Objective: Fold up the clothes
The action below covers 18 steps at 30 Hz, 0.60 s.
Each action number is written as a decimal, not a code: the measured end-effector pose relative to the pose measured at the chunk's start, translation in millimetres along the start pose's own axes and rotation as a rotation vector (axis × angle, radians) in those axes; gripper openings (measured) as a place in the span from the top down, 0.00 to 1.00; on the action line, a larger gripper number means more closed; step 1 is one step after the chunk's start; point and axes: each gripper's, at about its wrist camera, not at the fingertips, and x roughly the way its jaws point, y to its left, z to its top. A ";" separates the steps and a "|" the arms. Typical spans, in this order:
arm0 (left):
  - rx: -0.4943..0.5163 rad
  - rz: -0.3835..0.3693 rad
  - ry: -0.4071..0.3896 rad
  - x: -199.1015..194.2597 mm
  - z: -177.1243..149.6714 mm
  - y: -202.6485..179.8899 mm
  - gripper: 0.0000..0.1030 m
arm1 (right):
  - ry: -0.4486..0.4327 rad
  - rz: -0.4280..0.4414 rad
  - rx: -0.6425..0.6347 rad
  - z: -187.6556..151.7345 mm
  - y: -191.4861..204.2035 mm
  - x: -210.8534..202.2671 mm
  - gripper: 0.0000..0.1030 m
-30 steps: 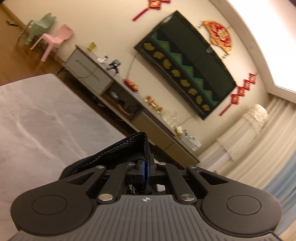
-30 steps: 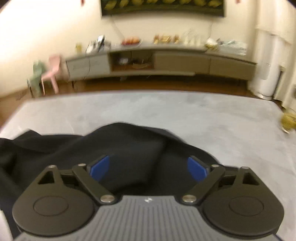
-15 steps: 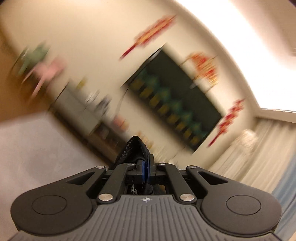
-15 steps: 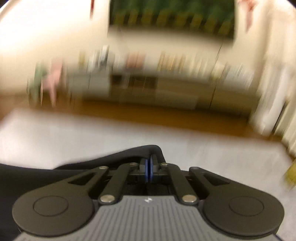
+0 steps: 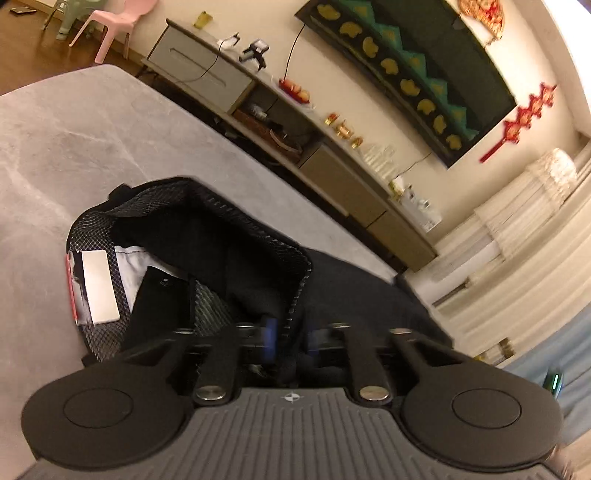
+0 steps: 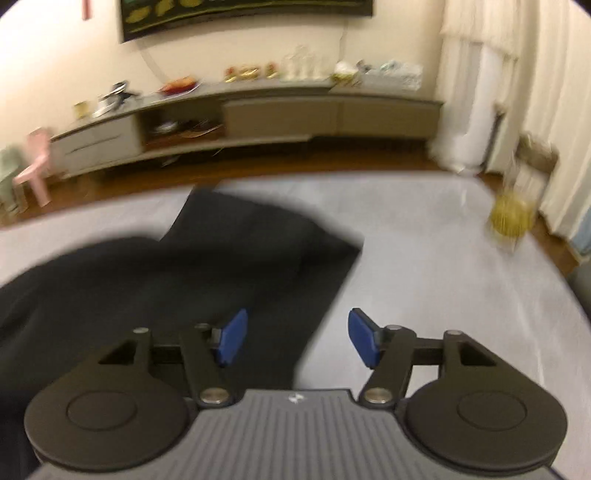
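A black garment (image 6: 207,266) lies on the grey surface (image 6: 424,266). In the left wrist view its waistband (image 5: 207,236) gapes open, showing a mesh lining and white and black labels (image 5: 99,291). My left gripper (image 5: 290,338) has its jaws a little apart, with the waistband edge between the blue pads; the view is blurred. My right gripper (image 6: 293,338) is open just above the garment's near right edge, holding nothing.
A long low TV cabinet (image 6: 258,114) with small items stands along the far wall under a dark wall screen (image 5: 406,70). Pink and green child chairs (image 5: 110,26) stand at the far left. A yellow object (image 6: 511,219) sits past the surface's right edge, by white curtains (image 6: 517,92).
Both grippers, shut on the garment half a second ago, have come down and opened. The garment now lies spread on the surface, waistband open.
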 end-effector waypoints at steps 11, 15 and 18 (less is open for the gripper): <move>0.251 0.176 -0.018 9.3 -61.4 -36.5 0.98 | 0.127 0.073 0.025 -49.8 -18.5 2.1 0.96; 0.195 0.119 -0.217 -47.1 -9.4 -40.1 0.98 | -0.153 0.197 0.115 -33.8 -29.1 -70.0 0.99; 0.167 0.075 -0.366 -92.9 48.5 -56.4 0.98 | -0.429 0.197 0.240 -13.5 -66.9 -142.4 0.99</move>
